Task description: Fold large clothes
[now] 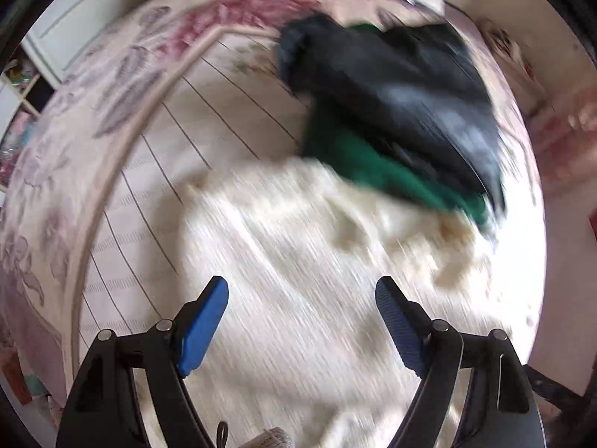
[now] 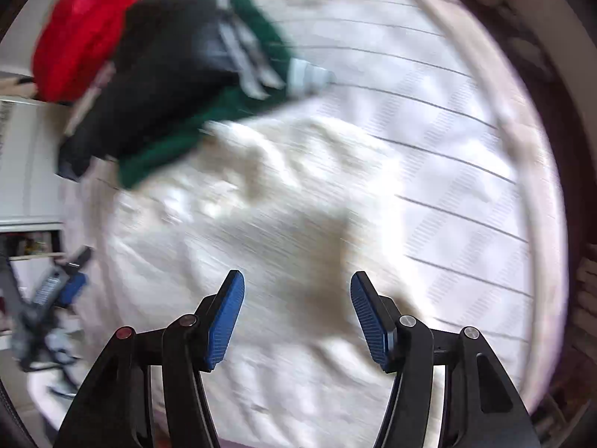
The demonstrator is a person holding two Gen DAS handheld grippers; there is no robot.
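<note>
A large cream-white garment [image 1: 298, 246] lies crumpled on the striped bedspread [image 1: 179, 142]; it also shows in the right wrist view [image 2: 261, 216]. My left gripper [image 1: 302, 291] is open and empty above its near part. My right gripper [image 2: 297, 285] is open and empty above the same garment. The left gripper [image 2: 63, 287] also shows at the left edge of the right wrist view. Both views are motion-blurred.
A black garment [image 1: 403, 93] lies on a green one [image 1: 358, 160] beyond the cream garment, also in the right wrist view [image 2: 156, 74] [image 2: 209, 112]. A red cloth [image 2: 82, 30] lies farther back. White furniture [image 2: 26, 164] stands beside the bed.
</note>
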